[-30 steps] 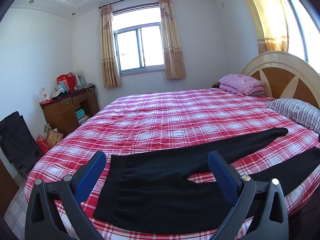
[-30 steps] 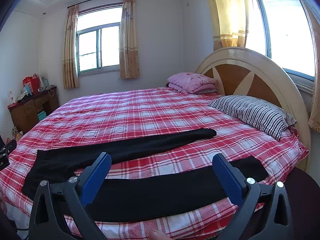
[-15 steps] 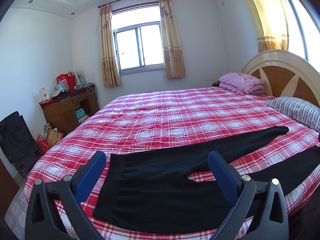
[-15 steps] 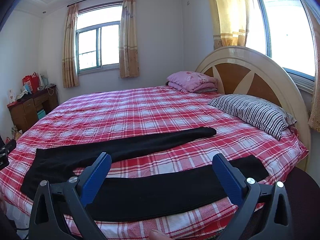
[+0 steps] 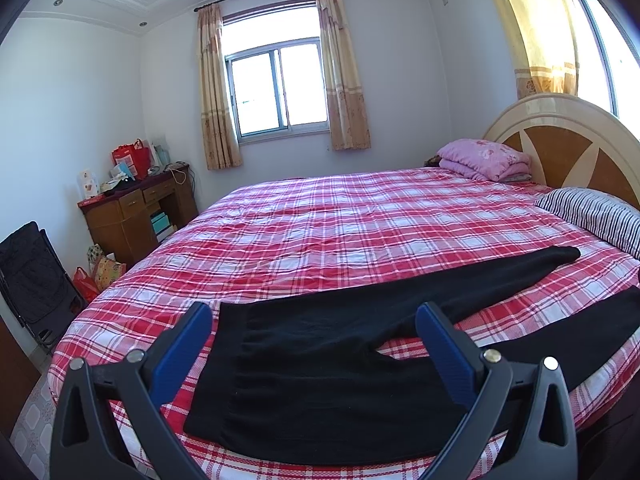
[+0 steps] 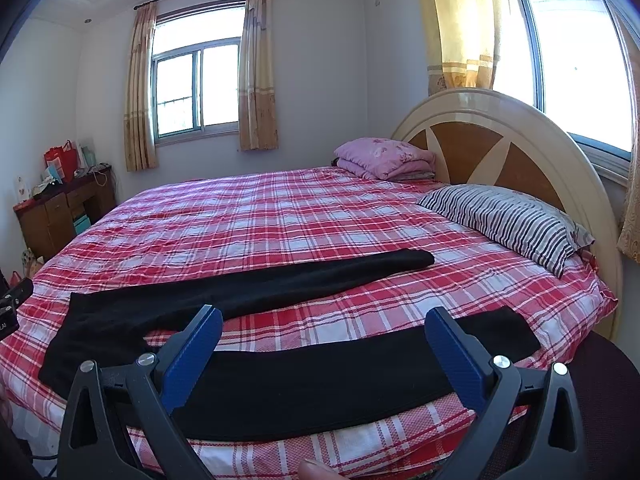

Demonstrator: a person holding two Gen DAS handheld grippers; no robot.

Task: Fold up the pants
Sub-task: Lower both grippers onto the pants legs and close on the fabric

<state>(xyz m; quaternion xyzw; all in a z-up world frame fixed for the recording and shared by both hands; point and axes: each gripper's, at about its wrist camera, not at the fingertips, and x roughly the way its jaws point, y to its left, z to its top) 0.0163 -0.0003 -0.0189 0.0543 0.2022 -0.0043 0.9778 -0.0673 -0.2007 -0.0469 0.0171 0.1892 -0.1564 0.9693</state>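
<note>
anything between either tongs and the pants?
Nothing visible. The left tongs hang open over the waist end of the black pants, the right tongs hang open over the near leg, and only bare plaid bedspread lies around them. The striped pillow sits clear by the headboard.

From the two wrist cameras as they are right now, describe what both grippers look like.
The left gripper and right gripper look alike: each has two black plastic arms with triangular cut-outs and silver round screw heads, and each arm ends in a flat blue finger pad with a fine texture. No cables or sleeves show.
</note>
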